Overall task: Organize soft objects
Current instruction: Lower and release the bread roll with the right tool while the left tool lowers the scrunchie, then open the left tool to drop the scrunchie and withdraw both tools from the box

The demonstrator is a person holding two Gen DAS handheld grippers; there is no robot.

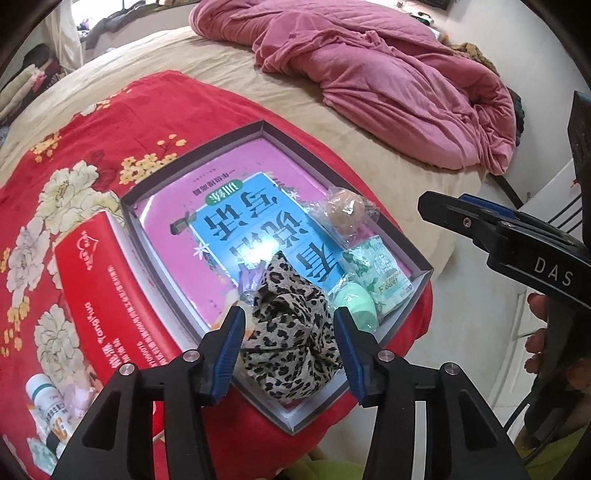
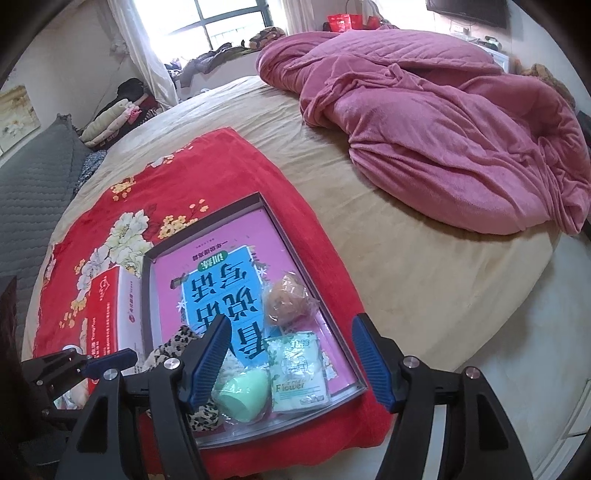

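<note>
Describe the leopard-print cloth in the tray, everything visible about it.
The leopard-print cloth is a soft, thin-looking fabric, tan with black spots, bunched into a rumpled mound. It sits at the near corner of the shallow grey tray, lying over the blue book cover and reaching the tray's near rim. The mint green egg-shaped sponge sits right beside it. The left gripper straddles it with jaws open, pads close to its sides; actual contact is unclear.

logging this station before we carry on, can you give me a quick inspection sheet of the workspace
surface: red floral blanket on a beige bed
job's things: leopard cloth, green sponge, tissue pack and wrapped ball in a shallow box
clutter: red carton, white bottle
grippers: left tool open astride the cloth; right tool open above the box
cables: nothing seen
surroundings: pink duvet, window
</note>
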